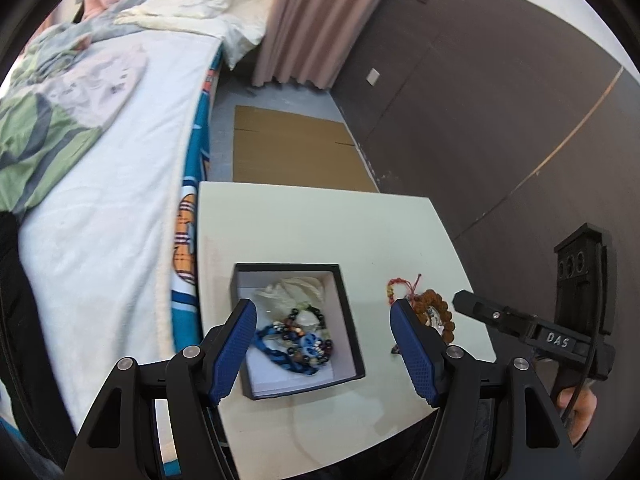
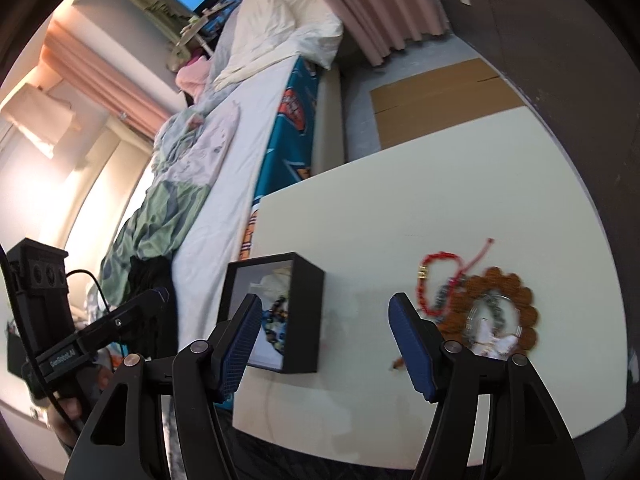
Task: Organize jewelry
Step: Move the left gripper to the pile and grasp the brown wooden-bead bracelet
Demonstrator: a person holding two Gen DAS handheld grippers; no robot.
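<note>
Left wrist view, left to right: a bed (image 1: pixel 100 208) with white sheet and green-patterned cover; a pale counter (image 1: pixel 320 224) just beside it; on the counter a black box (image 1: pixel 352 320) with a white lining, holding a blue braided cord, several bead strings and a crumpled pale wrapper. The left gripper (image 1: pixel 323 350) hangs over the box, jaws wide, nothing between them. Right of the box, apart from it, lie a red cord bracelet (image 1: pixel 394 290) and a brown bead bracelet (image 1: pixel 438 306), touching or overlapping; which one I cannot tell. Right wrist view: the right gripper (image 2: pixel 325 346) stands over bare counter between box and loose pieces, jaws wide and empty. The red cord bracelet (image 2: pixel 434 280) looks light and limp, likely to sag from any pinch; best taken across the doubled cord near its gold bead. The brown bead bracelet (image 2: pixel 498 308) looks firmer, its beads rounded and probably slippery; pinch across one side of the ring. Hard to make out: silvery and white items inside the brown ring are blurred; a small dark scrap near the right finger is unidentifiable; the box's contents are partly hidden by fingers.
</note>
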